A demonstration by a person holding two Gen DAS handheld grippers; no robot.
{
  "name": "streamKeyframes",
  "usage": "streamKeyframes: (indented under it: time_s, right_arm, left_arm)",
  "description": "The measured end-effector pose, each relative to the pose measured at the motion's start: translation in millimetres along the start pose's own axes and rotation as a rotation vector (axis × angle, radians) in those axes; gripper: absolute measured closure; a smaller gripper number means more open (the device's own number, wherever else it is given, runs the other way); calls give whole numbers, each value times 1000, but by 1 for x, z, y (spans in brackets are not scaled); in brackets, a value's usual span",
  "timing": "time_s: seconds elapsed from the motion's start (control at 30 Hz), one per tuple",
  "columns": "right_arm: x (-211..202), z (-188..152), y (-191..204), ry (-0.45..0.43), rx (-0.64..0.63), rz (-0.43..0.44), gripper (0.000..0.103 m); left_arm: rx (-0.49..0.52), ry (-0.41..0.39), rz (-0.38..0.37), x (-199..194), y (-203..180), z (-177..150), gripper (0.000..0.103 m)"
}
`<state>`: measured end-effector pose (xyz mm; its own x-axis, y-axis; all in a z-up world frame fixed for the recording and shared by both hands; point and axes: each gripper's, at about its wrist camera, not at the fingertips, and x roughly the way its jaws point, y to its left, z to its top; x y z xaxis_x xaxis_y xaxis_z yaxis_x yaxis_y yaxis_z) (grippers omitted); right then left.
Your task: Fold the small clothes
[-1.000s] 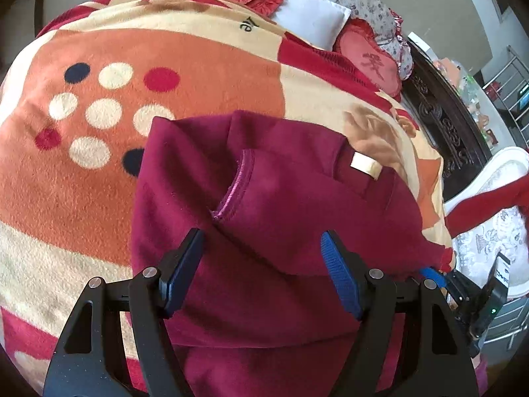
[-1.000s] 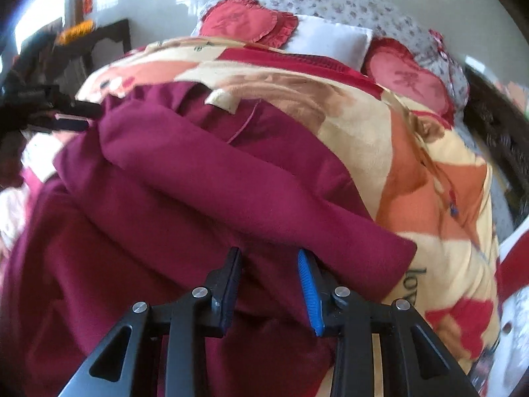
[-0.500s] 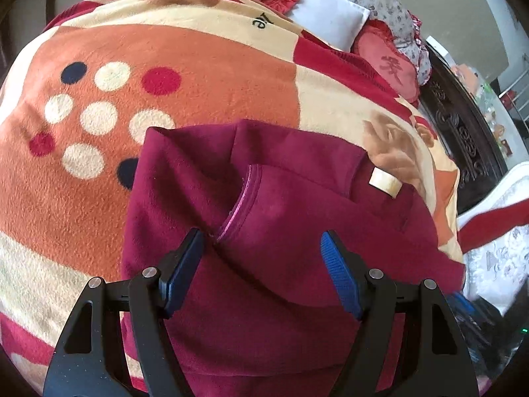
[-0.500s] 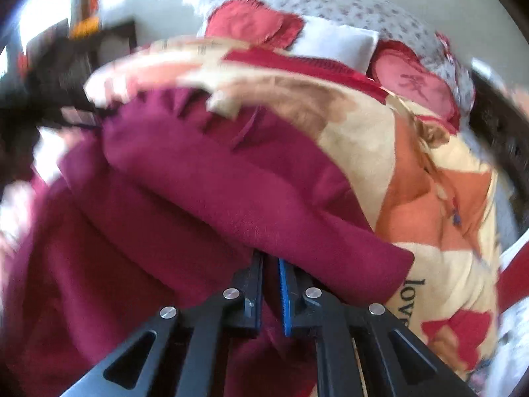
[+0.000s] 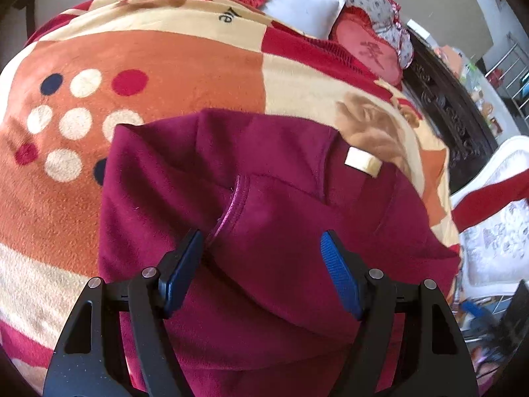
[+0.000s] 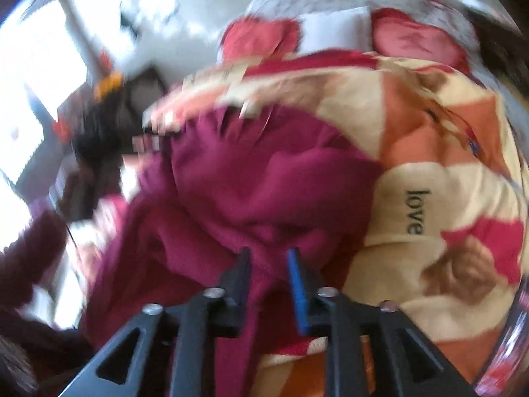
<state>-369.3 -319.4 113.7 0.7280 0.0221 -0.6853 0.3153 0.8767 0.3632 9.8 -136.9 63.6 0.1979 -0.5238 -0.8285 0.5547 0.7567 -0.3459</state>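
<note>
Since the earlier frame, the right gripper [image 6: 266, 264] had swung up, blurred, jaws part-open around a fold of the garment [image 5: 264, 225]. Left gripper [image 5: 261, 264] hung wide open, empty, over its cuff [image 5: 231, 208]. Beyond lay the blanket [image 5: 165, 56]. Mid-fold, probably; next, lay the fold flat.

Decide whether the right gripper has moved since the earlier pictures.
Yes. The right gripper has swung right and pulled back: the blanket's "love" lettering, formerly at the bottom edge, now sits mid-frame.
</note>
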Motion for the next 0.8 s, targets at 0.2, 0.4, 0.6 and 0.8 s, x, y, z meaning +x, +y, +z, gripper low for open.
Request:
streamKeyframes:
  time_s: [0.2, 0.4, 0.6, 0.8]
  right_arm:
    - [-7, 4, -34, -96, 243, 16, 51]
    - [3, 5, -32, -101, 255, -14, 51]
    - [8, 15, -33, -140, 239, -102, 37]
    - [40, 35, -42, -115, 286, -76, 27]
  left_arm:
    - [24, 6, 48, 18, -6, 0, 30]
    - [87, -31, 70, 2, -17, -3, 89]
    - [21, -177, 50, -67, 3, -1, 90]
    - [-58, -113, 64, -60, 36, -16, 90]
